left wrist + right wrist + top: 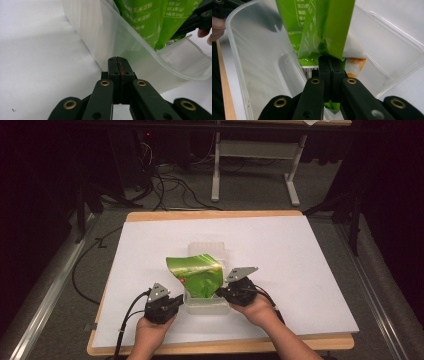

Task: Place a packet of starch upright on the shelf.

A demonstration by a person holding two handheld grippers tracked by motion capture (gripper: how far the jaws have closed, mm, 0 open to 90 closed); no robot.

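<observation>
A clear plastic container sits at the front middle of the white board. A shiny green bag stands tilted in it, its top leaning left over the rim. My right gripper is shut on the bag's lower edge; in the right gripper view the bag rises from the closed jaws of that gripper inside the container. My left gripper is shut with nothing in it. In the left gripper view its tips rest against the container's outer wall, with the bag behind that wall.
The board lies on a wooden table whose edge shows at the back. Black cables run over the floor behind it, beside the white legs of another table. A cable trails from the left gripper.
</observation>
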